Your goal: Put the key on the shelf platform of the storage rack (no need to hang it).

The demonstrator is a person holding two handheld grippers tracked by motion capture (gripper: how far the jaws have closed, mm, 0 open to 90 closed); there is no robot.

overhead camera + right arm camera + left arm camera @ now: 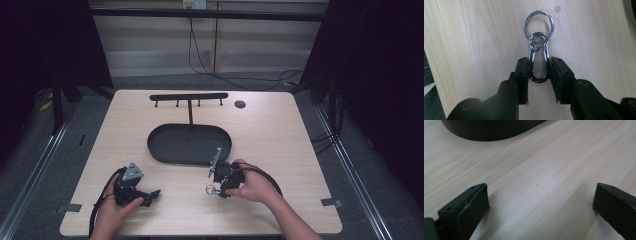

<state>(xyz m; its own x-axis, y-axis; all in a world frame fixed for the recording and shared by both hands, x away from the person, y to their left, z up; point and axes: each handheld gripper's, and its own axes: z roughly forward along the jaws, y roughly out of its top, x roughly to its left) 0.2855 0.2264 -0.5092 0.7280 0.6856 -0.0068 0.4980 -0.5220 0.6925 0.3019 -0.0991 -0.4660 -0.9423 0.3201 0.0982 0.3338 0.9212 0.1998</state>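
in the high view, a pale wood desk [280,130] is seen with a black oval tray [165,150] near its middle and a black hook rack [189,96] standing behind it on a thin post. the left gripper [150,196] is held low at the near left, well apart from the tray. the right gripper [216,189] is held just in front of the tray, with a keyring [212,189] at its tip. nothing is hung on the rack, so the hanging, if that is the aim, is judged not yet done. grey floor, dark curtains at both sides and loose cables by the far wall are seen around the desk.

in the left gripper view, the jaws are spread wide over bare wood and nothing is held between them; the tray [491,130] edge lies ahead.

in the right gripper view, the keyring [538,57], a snap clip with a split ring at its far end, lies flat on the desk [474,37]. the clip's body is flanked by the right gripper [539,68]; its jaws are closed on or nearly on the clip, so the pickup is judged begun, with lift and carry left.
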